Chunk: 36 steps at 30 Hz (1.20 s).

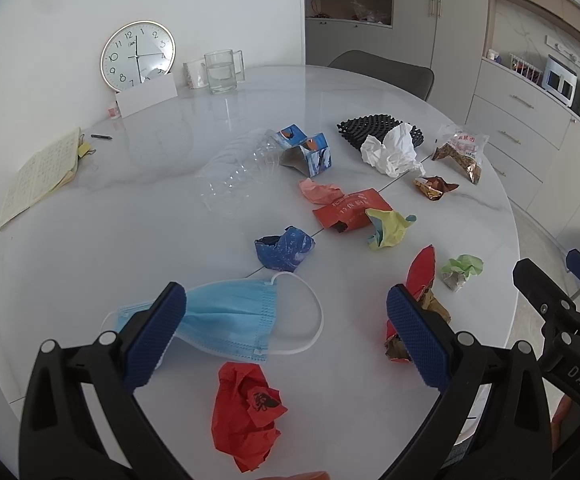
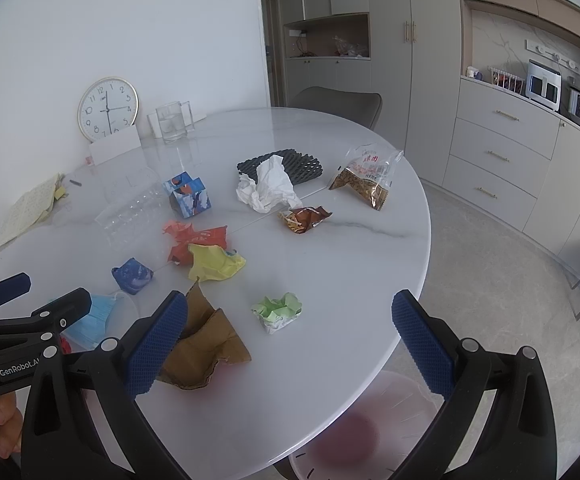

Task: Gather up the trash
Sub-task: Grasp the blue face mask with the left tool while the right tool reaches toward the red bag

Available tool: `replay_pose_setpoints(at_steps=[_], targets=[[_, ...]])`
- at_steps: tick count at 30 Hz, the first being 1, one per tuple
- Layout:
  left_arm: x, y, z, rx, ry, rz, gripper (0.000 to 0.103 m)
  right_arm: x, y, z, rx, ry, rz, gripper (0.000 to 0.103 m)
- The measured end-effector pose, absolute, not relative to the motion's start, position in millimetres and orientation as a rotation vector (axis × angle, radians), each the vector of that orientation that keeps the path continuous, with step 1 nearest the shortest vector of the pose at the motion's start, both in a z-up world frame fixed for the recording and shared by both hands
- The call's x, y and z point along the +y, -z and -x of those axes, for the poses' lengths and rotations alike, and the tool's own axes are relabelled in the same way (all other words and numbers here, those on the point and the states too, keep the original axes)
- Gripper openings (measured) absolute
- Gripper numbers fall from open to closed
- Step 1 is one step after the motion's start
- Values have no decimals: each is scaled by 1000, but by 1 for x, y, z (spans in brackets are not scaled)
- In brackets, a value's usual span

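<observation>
While both grippers hung over the near edge of the white surface (image 1: 90, 200), nothing had yet been picked up, as far as I could judge. My left gripper (image 1: 286, 308) stood wide, its jaws apart and holding nothing, with the blue face mask (image 1: 230, 320) lying between and just beyond them and a crumpled red paper (image 1: 246, 412) nearer still. My right gripper (image 2: 290, 316) was equally wide and empty; the torn brown cardboard (image 2: 206, 344) sat against its left finger, and a small green wad (image 2: 278, 310) lay between the fingers, farther out.

The trash was scattered across the whole surface: a blue crumpled wrapper (image 1: 284, 250), a yellow paper (image 1: 387, 228) resting on a red packet (image 1: 349, 210), a white tissue (image 1: 391, 152) on a black mesh (image 1: 369, 128), a snack bag (image 1: 461, 152) and a clear plastic bottle (image 1: 238, 176) lying on its side. Through the surface's edge in the right view I could make out a pale bin (image 2: 369, 432) on the floor below.

What worried me was the mask: it lay flat, and I reckoned the jaws might close on an ear loop alone and let it dangle or slip. The light paper wads could skid off the smooth top if nudged rather than pinched. With the two grippers near each other, reaching for the cardboard from both sides risked a collision. A notebook (image 1: 38, 176), clock (image 1: 138, 56) and glass mug (image 1: 222, 70) stood farther back and looked like keepers.
</observation>
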<state>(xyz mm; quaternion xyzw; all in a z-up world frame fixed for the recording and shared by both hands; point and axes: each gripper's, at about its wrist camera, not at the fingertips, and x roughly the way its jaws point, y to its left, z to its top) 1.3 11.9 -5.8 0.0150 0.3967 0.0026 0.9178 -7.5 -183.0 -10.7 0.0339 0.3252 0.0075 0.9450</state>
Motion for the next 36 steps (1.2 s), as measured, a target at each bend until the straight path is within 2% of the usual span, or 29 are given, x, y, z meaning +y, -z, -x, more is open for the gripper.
replay_pose_setpoints(at_steps=[13, 26, 36], targets=[[20, 2, 0, 791, 1, -39, 97, -184, 12, 11, 660, -34, -71, 101], [62, 3, 13, 708, 0, -110, 97, -177, 31, 14, 690, -91, -42, 101], [112, 19, 21, 718, -19, -149, 97, -137, 21, 35, 601, -277, 12, 101]])
